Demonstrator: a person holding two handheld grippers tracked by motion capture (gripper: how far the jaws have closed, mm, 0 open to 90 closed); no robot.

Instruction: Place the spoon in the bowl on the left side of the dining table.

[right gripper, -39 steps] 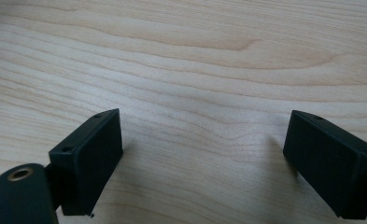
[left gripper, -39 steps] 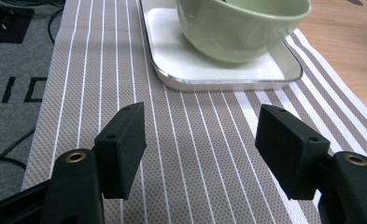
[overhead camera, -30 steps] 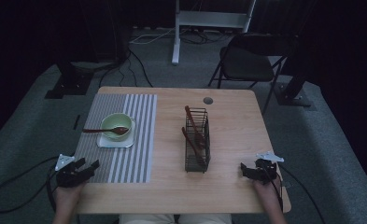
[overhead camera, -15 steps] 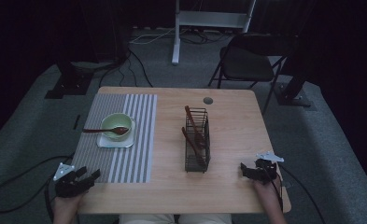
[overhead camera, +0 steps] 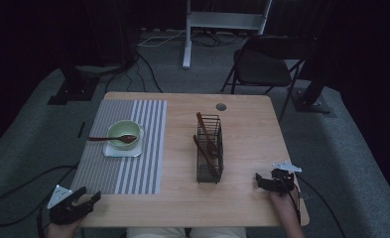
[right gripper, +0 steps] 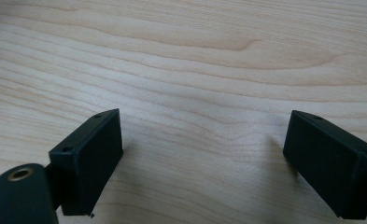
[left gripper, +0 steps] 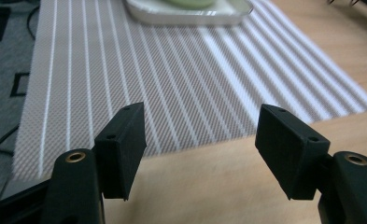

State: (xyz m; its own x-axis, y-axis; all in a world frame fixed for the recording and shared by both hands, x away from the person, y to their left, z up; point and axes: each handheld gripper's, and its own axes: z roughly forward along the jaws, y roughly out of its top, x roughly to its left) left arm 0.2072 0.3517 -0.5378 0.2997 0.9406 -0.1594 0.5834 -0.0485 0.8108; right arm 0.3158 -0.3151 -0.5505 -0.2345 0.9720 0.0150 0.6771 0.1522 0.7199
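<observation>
Your nearest target, the pale green bowl (overhead camera: 123, 133) with a brown wooden spoon (overhead camera: 112, 138) across it, sits left of centre on the grey striped placemat (overhead camera: 114, 168). Your left gripper (overhead camera: 81, 203), lower left, stands wide and empty; approach squarely. Your right gripper (overhead camera: 265, 181) also gapes empty.

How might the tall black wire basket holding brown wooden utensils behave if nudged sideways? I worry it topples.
The tall black wire basket looks narrow for its height, so a high push would probably tip it. Its open mesh suggests it is light and may slide on the smooth wooden table. The brown wooden utensils lean and stick out above, likely shifting its balance.
</observation>
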